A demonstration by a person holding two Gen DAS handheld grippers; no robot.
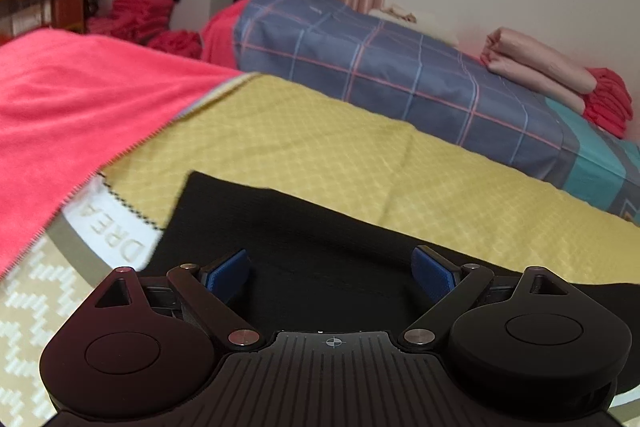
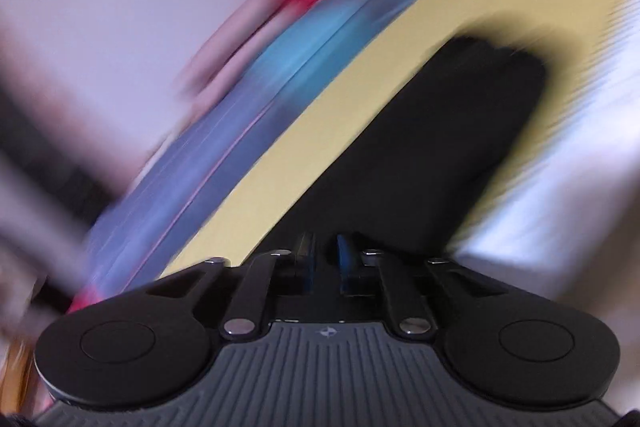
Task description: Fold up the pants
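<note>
Black knit fabric fills the space ahead of both my tools: the pants (image 1: 320, 247) lie flat on the yellow quilted bedspread (image 1: 304, 131) of the bed, with one straight edge and a corner toward the white lettered band (image 1: 112, 227) at the spread's border. My left hand-held gripper (image 1: 332, 273) hovers low over the cloth with its blue pads (image 1: 230, 273) spread wide, holding nothing. The right wrist view is badly smeared by motion; there my right hand-held gripper (image 2: 326, 259) has its fingers drawn close together, and dark cloth seems to run straight out from between them, so I judge it is pinching the pants (image 2: 432, 147), though the blur keeps me from being sure.

To do this fold well, I think the right side should carry its edge across in one smooth arc, low enough that the cloth does not billow. The left should come down on the near edge and pin or pinch it so the lower layer stays put. Edges ought to meet squarely before I let go.

Thick and ribbed in texture, the garment looks matte, with almost no wrinkles in the left view. Its far end in the right view looks rounded and slightly bunched. A red blanket (image 1: 72, 115) lies beside it, well apart from a plaid blue duvet (image 1: 380, 67) behind.
</note>
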